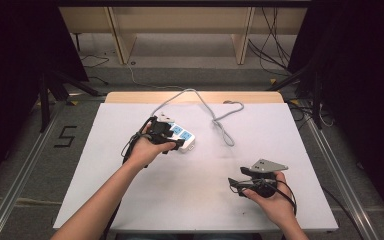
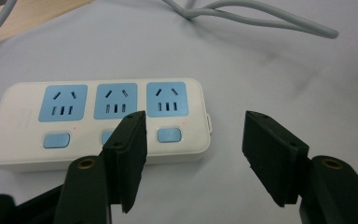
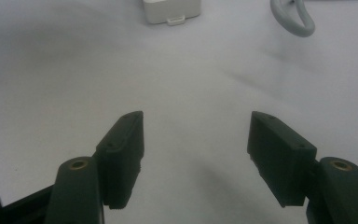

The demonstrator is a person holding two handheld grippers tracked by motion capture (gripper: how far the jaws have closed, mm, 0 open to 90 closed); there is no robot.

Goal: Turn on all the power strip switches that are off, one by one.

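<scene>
A white power strip (image 2: 98, 121) with three blue sockets and blue switches lies flat on the white table sheet (image 1: 205, 165); in the high view the power strip (image 1: 182, 135) sits left of centre. My left gripper (image 2: 193, 158) hovers just over its near edge, jaws wide open with nothing between them, the left jaw covering the middle switch. In the high view the left gripper (image 1: 172, 141) sits at the strip's near side. My right gripper (image 3: 196, 156) stands open over bare sheet, and the strip's end (image 3: 171, 10) lies far ahead of it. The right gripper (image 1: 237, 184) is at the front right.
The strip's grey cable (image 1: 220, 117) loops across the back of the table and off its far wooden edge (image 1: 195, 96); a cable loop (image 3: 292, 18) shows ahead of the right gripper. Wooden furniture legs and floor cables lie beyond the table.
</scene>
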